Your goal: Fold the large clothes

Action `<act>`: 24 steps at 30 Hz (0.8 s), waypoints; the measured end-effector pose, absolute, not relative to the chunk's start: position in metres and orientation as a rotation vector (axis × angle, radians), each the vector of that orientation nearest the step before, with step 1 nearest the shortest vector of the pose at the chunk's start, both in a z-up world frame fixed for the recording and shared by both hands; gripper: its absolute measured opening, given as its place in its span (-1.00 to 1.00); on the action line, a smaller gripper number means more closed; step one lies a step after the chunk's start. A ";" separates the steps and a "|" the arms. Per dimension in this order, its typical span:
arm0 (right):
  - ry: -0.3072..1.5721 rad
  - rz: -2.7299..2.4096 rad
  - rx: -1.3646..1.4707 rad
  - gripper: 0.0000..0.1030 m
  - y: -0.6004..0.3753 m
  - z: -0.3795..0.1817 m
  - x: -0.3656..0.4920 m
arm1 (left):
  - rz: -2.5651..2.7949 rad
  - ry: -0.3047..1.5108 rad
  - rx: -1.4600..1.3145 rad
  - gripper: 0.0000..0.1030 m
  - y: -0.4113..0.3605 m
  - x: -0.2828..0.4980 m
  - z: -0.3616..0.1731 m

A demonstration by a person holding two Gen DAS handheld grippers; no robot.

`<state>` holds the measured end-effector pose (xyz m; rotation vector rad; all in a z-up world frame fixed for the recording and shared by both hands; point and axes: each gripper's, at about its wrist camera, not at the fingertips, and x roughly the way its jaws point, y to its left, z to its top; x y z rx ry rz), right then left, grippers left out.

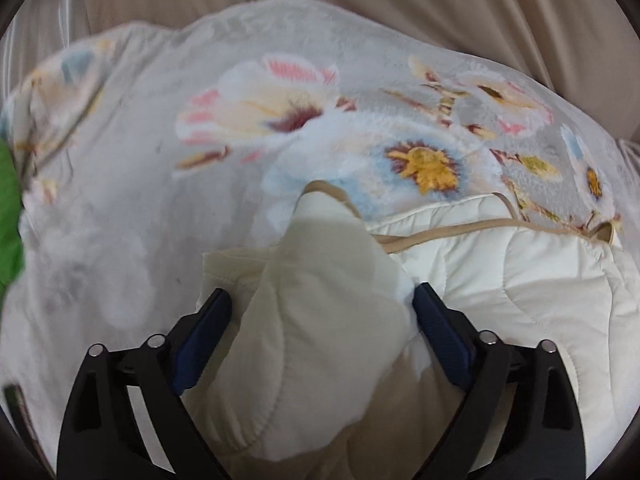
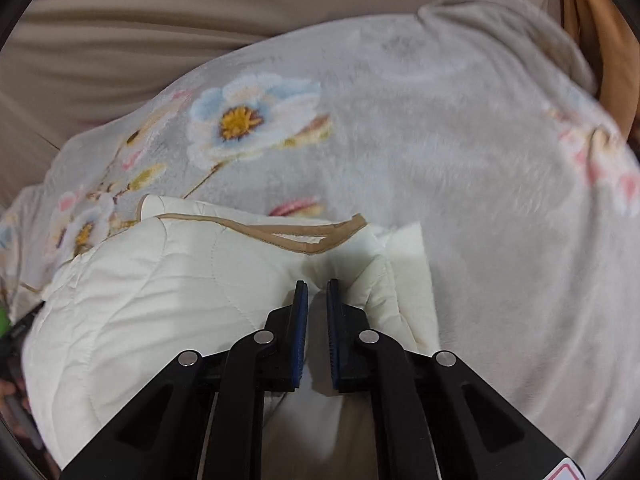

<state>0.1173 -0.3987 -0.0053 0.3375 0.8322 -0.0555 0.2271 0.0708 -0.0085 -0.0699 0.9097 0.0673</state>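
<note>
Two grippers are down on the cream quilted garment (image 2: 160, 280), and I read them differently. Nearest me in the right wrist view, my right gripper (image 2: 317, 286) has its jaws drawn nearly together with a pinch of the cream fabric bunched between the blue pads (image 2: 303, 308), so I take that as a hold on the cloth. In the left wrist view, my left gripper (image 1: 322, 298) stands wide, its pads (image 1: 434, 320) either side of a puffy roll of the same garment without visibly pressing it; I would call that loose, not a grip.

Padded stuff like this looks light, soft and springy: I expect it to bulge, slide out of a shallow pinch and refuse a sharp crease. I judge the best hold is the tan-bound edge (image 2: 280, 238) just beyond the right jaws, where the binding gives something firmer than the filling.

Farther out, the garment lies on the floral fleece blanket (image 1: 280, 80), which is plush and could drag along if I snag it. Beyond that runs beige upholstery (image 2: 120, 40). Something green (image 1: 8, 208) shows at the far left edge; I cannot tell what.
</note>
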 end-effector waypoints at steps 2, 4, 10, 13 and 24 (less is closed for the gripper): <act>0.837 -0.064 0.321 -0.90 -0.397 -0.004 0.121 | 0.070 0.923 -0.078 0.83 0.072 0.230 -0.011; 0.822 -0.108 0.286 -0.89 -0.389 0.004 0.117 | 0.084 0.915 -0.055 0.82 0.070 0.228 -0.010; 0.704 0.076 0.135 -0.63 -0.317 0.060 0.069 | 0.050 0.808 -0.054 0.76 0.069 0.180 0.030; 0.724 0.219 0.059 -0.63 -0.270 0.067 0.055 | -0.006 0.792 -0.040 0.76 0.064 0.151 0.043; 0.849 0.345 -0.085 -0.63 -0.186 0.015 0.044 | 0.028 0.904 -0.176 0.77 0.112 0.063 0.009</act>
